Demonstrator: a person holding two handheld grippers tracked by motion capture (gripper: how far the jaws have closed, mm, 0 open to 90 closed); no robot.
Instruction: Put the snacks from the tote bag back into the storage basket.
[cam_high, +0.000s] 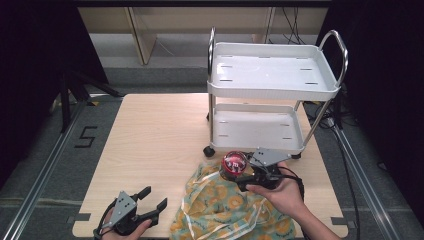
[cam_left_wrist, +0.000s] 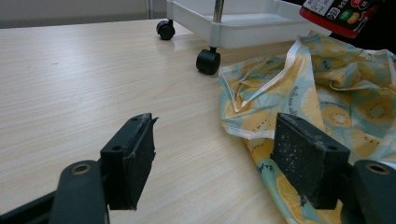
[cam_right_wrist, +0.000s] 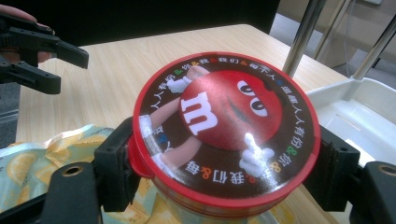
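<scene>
The right hand-held gripper (cam_high: 250, 175) is clamped on a round M&M's candy tin (cam_high: 233, 165), its two jaws pressing the red-rimmed lid from opposite sides. The tin hangs in the air just above the far edge of a lemon-and-kiwi print cloth bag (cam_high: 225, 210), near the surface's (cam_high: 150, 135) near right corner and just in front of the lower tray of a white two-tier trolley (cam_high: 260, 130). The left hand-held gripper (cam_high: 145, 207) rests near the surface's near edge with its jaws apart and nothing between them, just left of the bag.

The likely trouble is the grip — the jaws bite on a smooth curved rim, so the tin could rotate or slide out as it travels toward the trolley, or the lid could pop off the body. The trolley stands on castors, so a bump against its tray edge could roll it away.

Count: one tin, one bag, one trolley with two trays, two grippers.
</scene>
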